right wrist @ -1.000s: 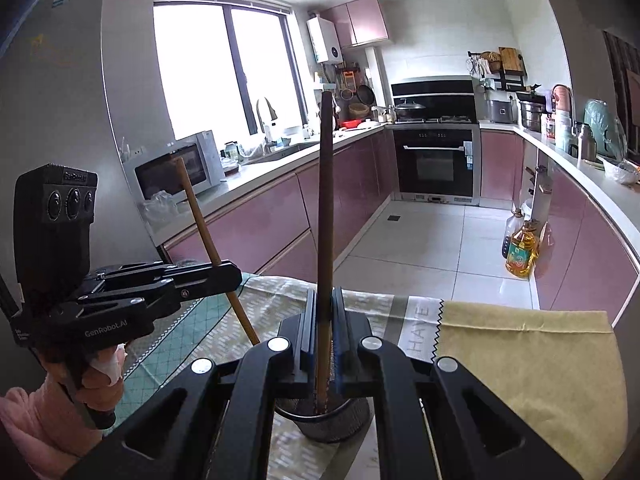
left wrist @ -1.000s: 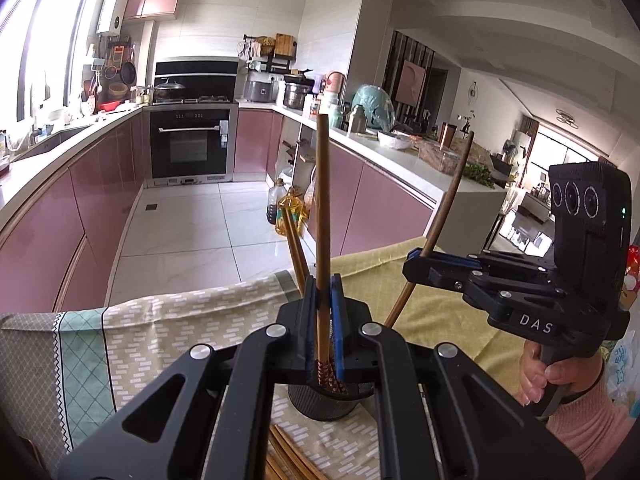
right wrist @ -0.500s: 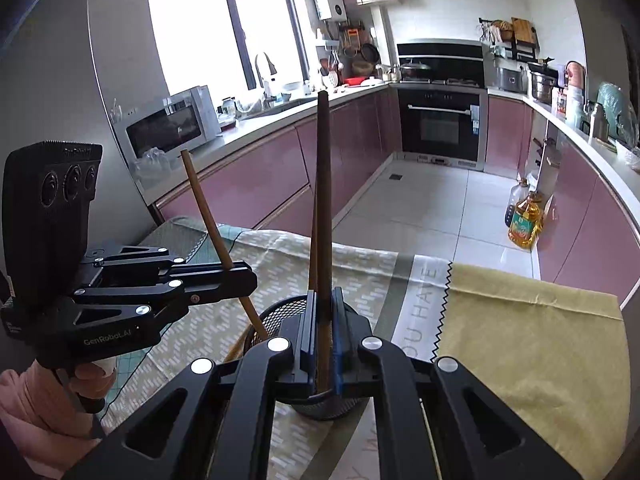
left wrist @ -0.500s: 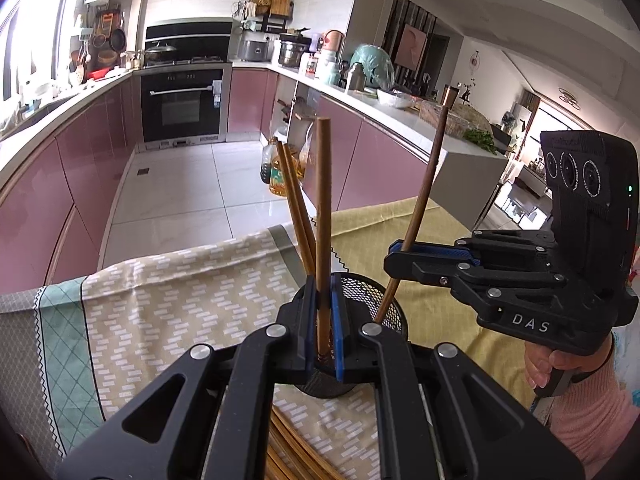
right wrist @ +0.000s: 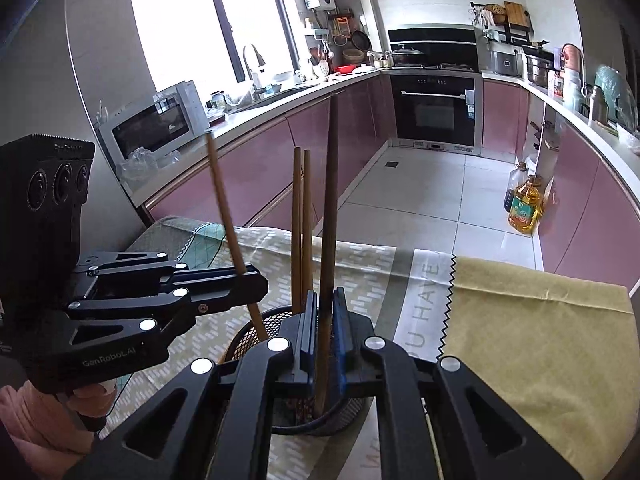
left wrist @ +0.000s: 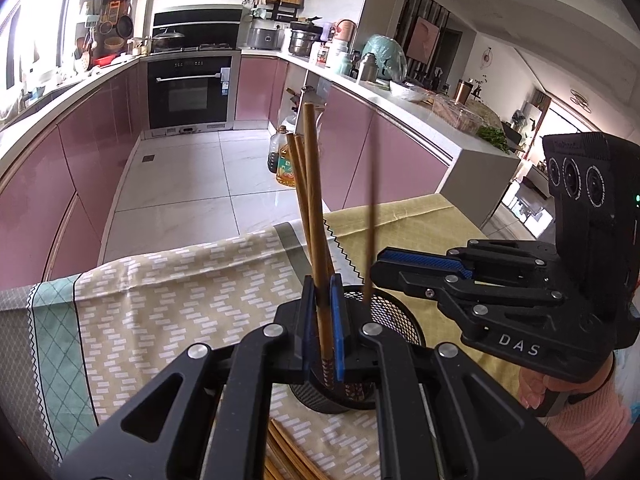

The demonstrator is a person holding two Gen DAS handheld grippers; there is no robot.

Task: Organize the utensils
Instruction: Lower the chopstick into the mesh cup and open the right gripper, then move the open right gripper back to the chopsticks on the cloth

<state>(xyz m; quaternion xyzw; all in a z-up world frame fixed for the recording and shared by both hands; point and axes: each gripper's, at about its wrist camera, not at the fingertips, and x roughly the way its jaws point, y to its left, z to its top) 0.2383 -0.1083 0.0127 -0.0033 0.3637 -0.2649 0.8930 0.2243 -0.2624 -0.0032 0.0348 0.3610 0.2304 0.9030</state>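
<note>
While both chopsticks hang over the mesh holder (left wrist: 396,320):
Your left gripper (left wrist: 320,312) and right gripper (right wrist: 322,316) each pinch one; lower tips inside the rim before loosening.

Home kitchen; built-in oven (left wrist: 188,94); pink cabinets (right wrist: 256,160); microwave (right wrist: 154,122); sink tap (right wrist: 254,60)

Wooden chopsticks (left wrist: 314,208), black wire-mesh holder (left wrist: 394,312)
</note>
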